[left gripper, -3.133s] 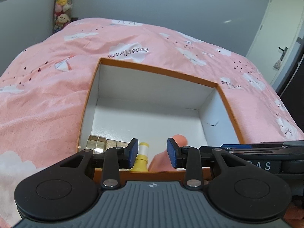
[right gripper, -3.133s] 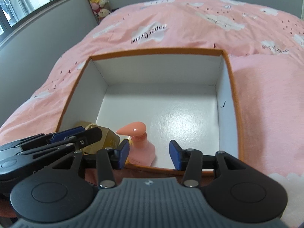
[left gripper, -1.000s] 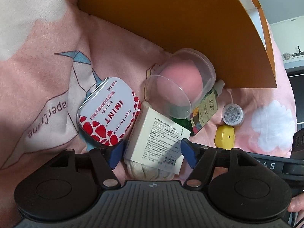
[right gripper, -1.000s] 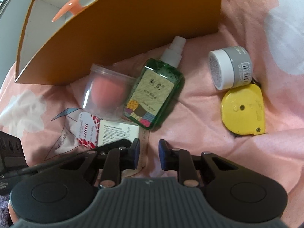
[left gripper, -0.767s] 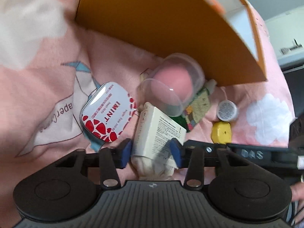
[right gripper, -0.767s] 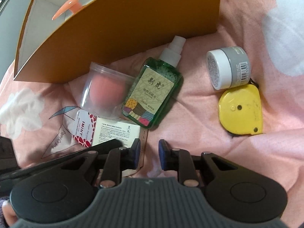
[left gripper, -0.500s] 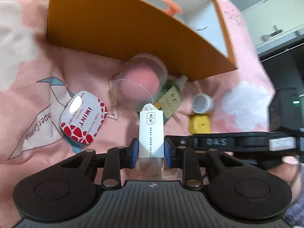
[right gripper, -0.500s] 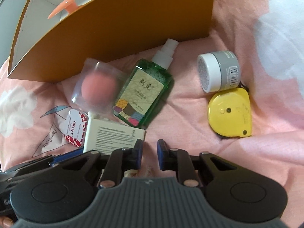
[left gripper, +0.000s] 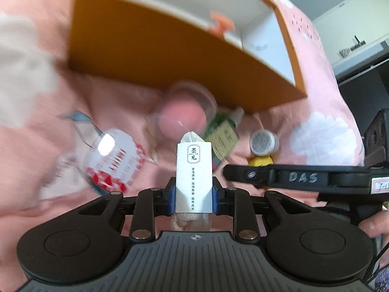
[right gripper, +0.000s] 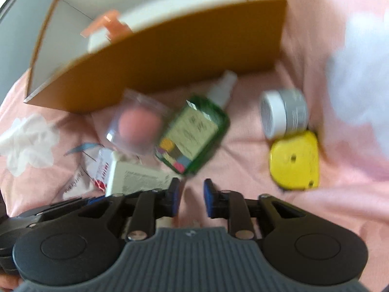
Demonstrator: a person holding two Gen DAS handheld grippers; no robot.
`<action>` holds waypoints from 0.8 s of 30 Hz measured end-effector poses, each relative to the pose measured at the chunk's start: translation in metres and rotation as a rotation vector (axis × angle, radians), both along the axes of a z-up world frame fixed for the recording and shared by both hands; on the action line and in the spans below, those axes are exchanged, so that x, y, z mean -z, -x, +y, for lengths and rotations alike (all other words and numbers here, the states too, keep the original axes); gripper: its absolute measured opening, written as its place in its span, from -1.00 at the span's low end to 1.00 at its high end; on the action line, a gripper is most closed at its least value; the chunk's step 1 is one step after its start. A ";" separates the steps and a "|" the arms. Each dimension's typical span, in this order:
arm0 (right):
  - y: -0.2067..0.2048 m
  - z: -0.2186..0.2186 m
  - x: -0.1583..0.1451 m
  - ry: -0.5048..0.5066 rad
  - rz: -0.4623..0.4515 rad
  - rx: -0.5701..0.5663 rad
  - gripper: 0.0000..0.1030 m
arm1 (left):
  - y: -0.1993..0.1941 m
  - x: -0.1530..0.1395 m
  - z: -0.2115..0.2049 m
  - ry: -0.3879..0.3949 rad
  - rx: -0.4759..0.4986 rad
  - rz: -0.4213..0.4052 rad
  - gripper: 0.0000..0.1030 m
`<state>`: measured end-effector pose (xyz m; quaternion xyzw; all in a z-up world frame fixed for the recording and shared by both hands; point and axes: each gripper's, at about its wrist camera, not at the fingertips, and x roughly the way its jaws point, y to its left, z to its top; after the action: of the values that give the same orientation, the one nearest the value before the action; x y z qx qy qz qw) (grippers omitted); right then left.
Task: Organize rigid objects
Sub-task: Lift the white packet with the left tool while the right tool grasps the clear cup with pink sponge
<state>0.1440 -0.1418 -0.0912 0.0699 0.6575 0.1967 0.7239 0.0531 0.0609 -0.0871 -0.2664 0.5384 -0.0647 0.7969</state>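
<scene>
My left gripper [left gripper: 193, 194] is shut on a narrow white box [left gripper: 193, 170] with a cloth pouch behind it, lifted upright above the pink bedspread. The same white box [right gripper: 138, 178] shows at the lower left of the right wrist view. My right gripper [right gripper: 190, 199] hovers over the bedspread; its jaws are opening with nothing between them. Just ahead of it lies a green spray bottle [right gripper: 194, 133]. Beyond stands the orange box [right gripper: 170, 56] with white inner walls, and a pink pump bottle [left gripper: 221, 23] is inside.
On the bedspread lie a clear case with a pink sponge [right gripper: 138, 124], a red-and-white mint tin [left gripper: 114, 160], a grey jar [right gripper: 283, 113] and a yellow tape measure [right gripper: 294, 160]. A hand [left gripper: 374, 226] holds the right gripper at the right edge.
My left gripper closed on the white box and lifted it upright off the bed. My right gripper's jaws, nearly together before, have parted a little.
</scene>
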 end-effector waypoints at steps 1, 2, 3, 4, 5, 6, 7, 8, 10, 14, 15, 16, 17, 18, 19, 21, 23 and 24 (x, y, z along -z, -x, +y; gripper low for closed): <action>-0.001 0.001 -0.006 -0.004 -0.028 -0.006 -0.38 | 0.004 -0.006 0.005 -0.010 -0.014 -0.019 -0.41; -0.002 0.003 -0.012 -0.010 -0.056 -0.012 -0.30 | 0.006 -0.012 0.009 -0.012 -0.032 -0.038 -0.41; -0.003 0.005 -0.017 -0.021 -0.079 -0.017 -0.27 | 0.008 -0.018 0.013 -0.013 -0.054 -0.055 -0.41; -0.004 0.006 -0.021 -0.033 -0.099 -0.020 -0.22 | 0.009 -0.023 0.018 -0.018 -0.078 -0.074 -0.41; -0.006 0.008 -0.024 -0.047 -0.114 -0.020 -0.14 | 0.010 -0.029 0.023 -0.031 -0.100 -0.094 -0.41; -0.008 0.011 -0.027 -0.055 -0.124 -0.017 -0.10 | 0.010 -0.033 0.026 -0.054 -0.120 -0.115 -0.41; -0.011 0.013 -0.028 -0.059 -0.132 -0.014 -0.08 | 0.009 -0.037 0.028 -0.082 -0.141 -0.134 -0.41; -0.014 0.016 -0.030 -0.061 -0.145 -0.015 -0.06 | 0.007 -0.039 0.031 -0.107 -0.156 -0.146 -0.41; -0.022 0.022 -0.031 -0.063 -0.164 -0.013 0.01 | 0.003 -0.039 0.035 -0.131 -0.186 -0.149 -0.41; -0.038 0.033 -0.021 -0.091 -0.115 0.030 0.06 | -0.009 -0.035 0.036 -0.197 -0.203 -0.150 -0.41; -0.042 0.035 -0.017 -0.096 -0.092 0.043 0.06 | -0.012 -0.033 0.034 -0.220 -0.204 -0.148 -0.41; -0.046 0.036 -0.013 -0.096 -0.072 0.052 0.06 | -0.014 -0.031 0.033 -0.234 -0.205 -0.145 -0.41; -0.049 0.037 -0.010 -0.097 -0.053 0.057 0.06 | -0.016 -0.030 0.034 -0.237 -0.205 -0.140 -0.41; -0.052 0.039 -0.006 -0.101 -0.036 0.060 0.06 | -0.018 -0.028 0.035 -0.232 -0.203 -0.135 -0.41; -0.054 0.041 -0.003 -0.107 -0.019 0.062 0.07 | -0.019 -0.026 0.036 -0.221 -0.201 -0.130 -0.41; -0.057 0.045 0.003 -0.104 0.005 0.067 0.09 | -0.021 -0.023 0.039 -0.209 -0.195 -0.120 -0.41; -0.060 0.047 0.006 -0.098 0.004 0.076 0.09 | -0.021 -0.021 0.038 -0.212 -0.189 -0.114 -0.41; -0.062 0.049 0.007 -0.097 0.007 0.080 0.09 | -0.020 -0.020 0.037 -0.214 -0.187 -0.111 -0.41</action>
<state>0.2059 -0.0930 -0.0983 0.1316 0.6465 0.1990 0.7247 0.0728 0.0983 -0.0672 -0.2252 0.4702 0.0530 0.8517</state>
